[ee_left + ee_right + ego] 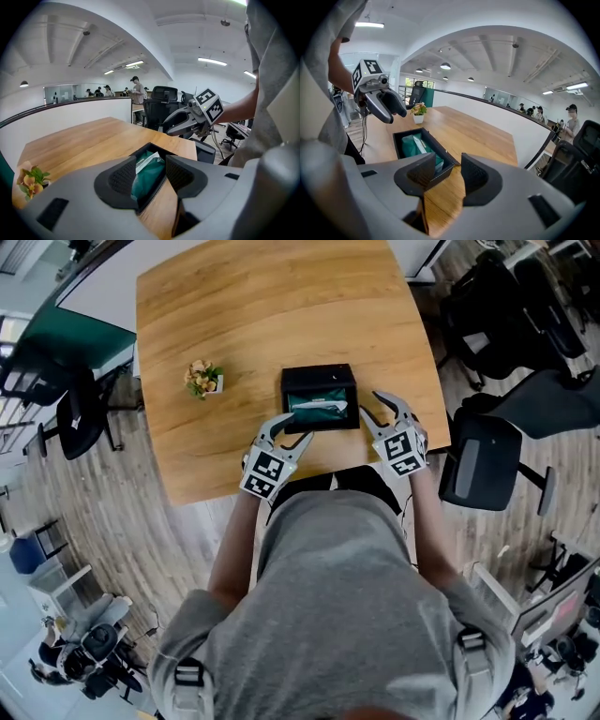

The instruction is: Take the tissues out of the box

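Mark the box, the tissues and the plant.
box [319,372]: head view, on the far black rim.
tissues [312,414]: head view, on the green wrap inside the box.
plant [202,377]: head view, on the flowers.

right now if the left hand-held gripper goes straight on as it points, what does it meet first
Probably the black box: its near rim lies between the open jaws of the left hand-held gripper, the green tissue pack inside. Depth is unclear; it might clear the rim and reach the pack.
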A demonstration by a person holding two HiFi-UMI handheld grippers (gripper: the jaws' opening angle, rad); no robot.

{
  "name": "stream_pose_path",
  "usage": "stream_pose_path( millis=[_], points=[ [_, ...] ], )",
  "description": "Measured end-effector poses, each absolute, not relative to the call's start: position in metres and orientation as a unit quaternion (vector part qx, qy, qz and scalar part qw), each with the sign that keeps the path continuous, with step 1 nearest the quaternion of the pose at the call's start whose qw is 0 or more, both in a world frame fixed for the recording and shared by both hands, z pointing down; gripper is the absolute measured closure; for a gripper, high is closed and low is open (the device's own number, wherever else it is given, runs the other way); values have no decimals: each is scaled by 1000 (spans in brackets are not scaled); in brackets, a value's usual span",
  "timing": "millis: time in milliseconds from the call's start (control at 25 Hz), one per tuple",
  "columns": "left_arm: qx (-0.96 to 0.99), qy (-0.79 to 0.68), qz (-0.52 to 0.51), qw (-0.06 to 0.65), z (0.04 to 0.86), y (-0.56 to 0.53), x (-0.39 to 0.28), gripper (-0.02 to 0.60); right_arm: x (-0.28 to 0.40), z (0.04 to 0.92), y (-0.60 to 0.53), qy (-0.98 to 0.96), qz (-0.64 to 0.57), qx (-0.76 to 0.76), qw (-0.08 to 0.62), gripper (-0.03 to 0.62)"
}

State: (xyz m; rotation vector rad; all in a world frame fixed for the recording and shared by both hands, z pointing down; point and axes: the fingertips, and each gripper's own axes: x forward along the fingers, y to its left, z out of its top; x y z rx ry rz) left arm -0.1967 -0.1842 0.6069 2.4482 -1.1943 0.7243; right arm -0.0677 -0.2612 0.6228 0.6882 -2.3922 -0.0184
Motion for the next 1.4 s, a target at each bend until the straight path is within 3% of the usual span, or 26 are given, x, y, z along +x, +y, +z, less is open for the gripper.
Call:
stream_pose_path(
  millis=[1000,1400],
  points=[
    [882,-295,345,128,671,-225,-178,362,-30,643,-256,-875,22,329,356,425],
    [878,-217,421,70,696,-227,-158,353,-13,644,-254,-863,22,348,365,427]
  ],
)
